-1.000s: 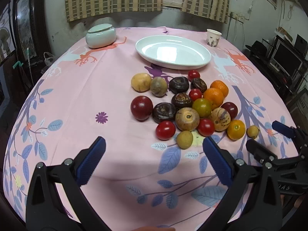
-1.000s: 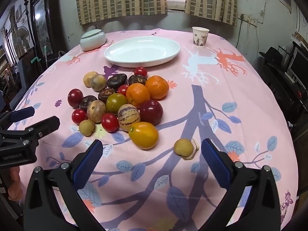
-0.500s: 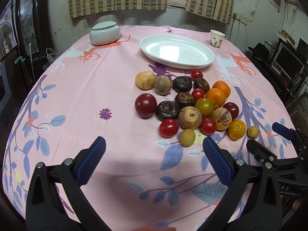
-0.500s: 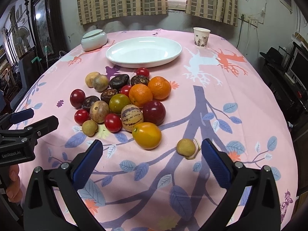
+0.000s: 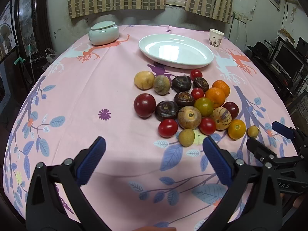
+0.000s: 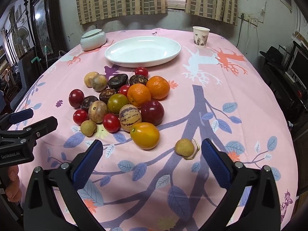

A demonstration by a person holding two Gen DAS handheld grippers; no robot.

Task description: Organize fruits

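A cluster of fruits [image 5: 189,104] lies on the pink tablecloth: red tomatoes, dark water chestnuts, two oranges [image 6: 148,92], a striped melon [image 6: 130,115], a yellow-orange fruit [image 6: 144,135] and brown round fruits. One small brown fruit [image 6: 184,147] lies apart at the right. An empty white oval plate [image 5: 176,50] stands behind the cluster; it also shows in the right wrist view [image 6: 142,51]. My left gripper [image 5: 154,154] is open and empty, in front of the cluster. My right gripper [image 6: 150,154] is open and empty, just in front of the yellow-orange fruit.
A pale green lidded jar [image 5: 104,32] stands at the back left. A paper cup [image 6: 200,36] stands at the back right. The round table's cloth [image 5: 86,96] drops off at the edges, with dark furniture around it.
Both grippers have moved slightly forward toward the fruits. No fruit has moved. Both stay open.
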